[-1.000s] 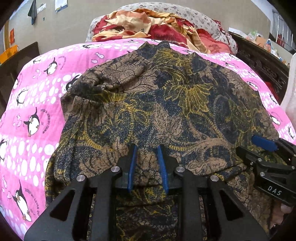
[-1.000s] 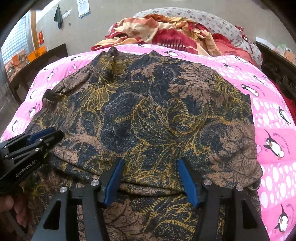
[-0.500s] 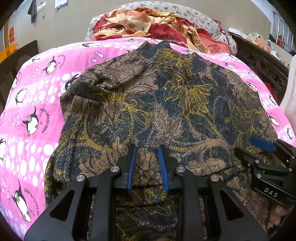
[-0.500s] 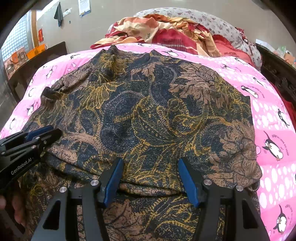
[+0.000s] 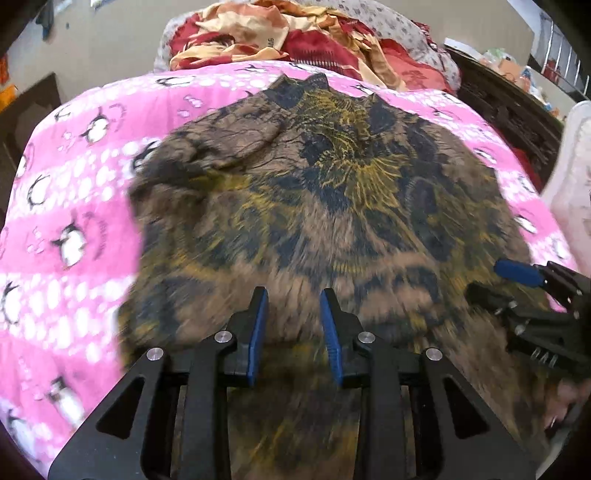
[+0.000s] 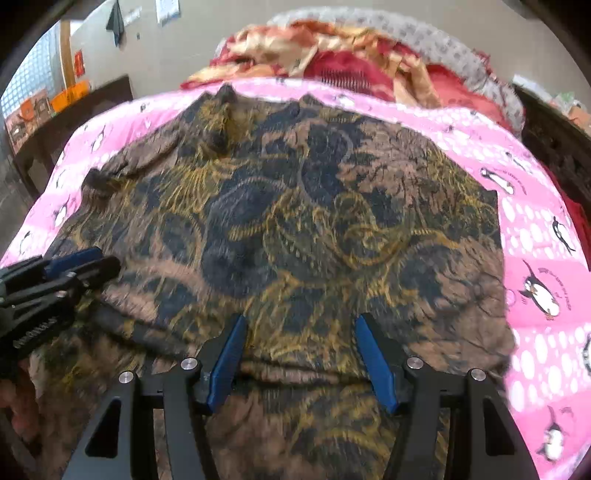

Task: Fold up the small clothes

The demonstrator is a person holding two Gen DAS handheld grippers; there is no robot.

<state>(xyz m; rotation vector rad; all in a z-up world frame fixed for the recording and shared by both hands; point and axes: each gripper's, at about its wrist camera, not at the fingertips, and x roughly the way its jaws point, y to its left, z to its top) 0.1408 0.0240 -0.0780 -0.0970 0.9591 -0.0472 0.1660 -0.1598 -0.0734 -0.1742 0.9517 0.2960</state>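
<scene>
Garment (image 5: 332, 206): matt woven cloth, rough. Quilt (image 5: 74, 206): soft matt fabric.

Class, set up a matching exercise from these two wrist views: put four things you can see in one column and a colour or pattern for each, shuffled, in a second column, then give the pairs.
Things:
1. garment
2. blanket
3. left gripper pads
4. crumpled bedding

Descriptions:
A. pink with penguins
B. blue
C. red and cream
D. brown, navy and yellow print

Pairs: 1-D, 2-A, 3-B, 4-C
</scene>
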